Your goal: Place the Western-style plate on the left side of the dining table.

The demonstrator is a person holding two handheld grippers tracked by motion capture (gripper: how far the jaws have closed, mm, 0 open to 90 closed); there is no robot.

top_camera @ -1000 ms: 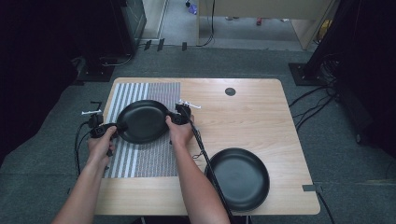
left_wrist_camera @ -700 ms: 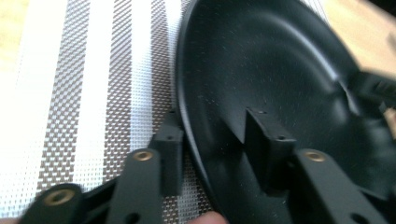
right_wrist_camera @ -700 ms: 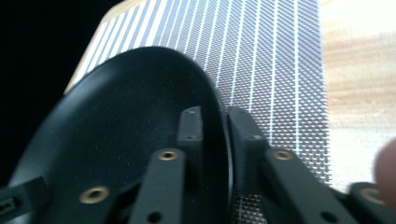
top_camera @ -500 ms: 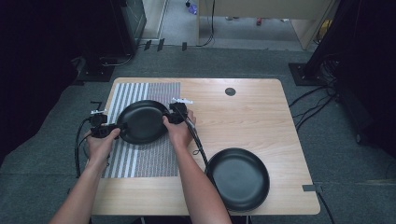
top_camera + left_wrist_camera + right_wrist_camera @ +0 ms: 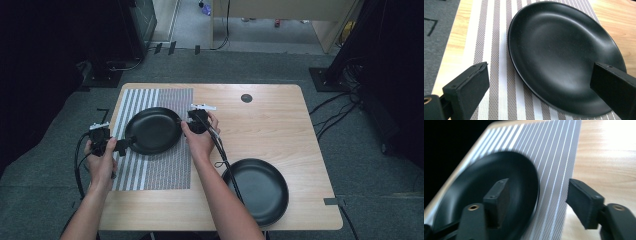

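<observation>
Plate (image 5: pixel 153 130), black and round, lies on the striped placemat (image 5: pixel 165 170) at the table's left. Left gripper (image 5: pixel 121 146), just opened, stands spread off its near-left rim; right gripper (image 5: pixel 186 126), also just opened, seems clear of the right rim.

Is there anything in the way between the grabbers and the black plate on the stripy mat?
No, nothing visible is. The black plate lies on the striped mat, with the left gripper and right gripper right at its opposite edges. Both have just been opening, and their jaws stand apart from the rim.
</observation>
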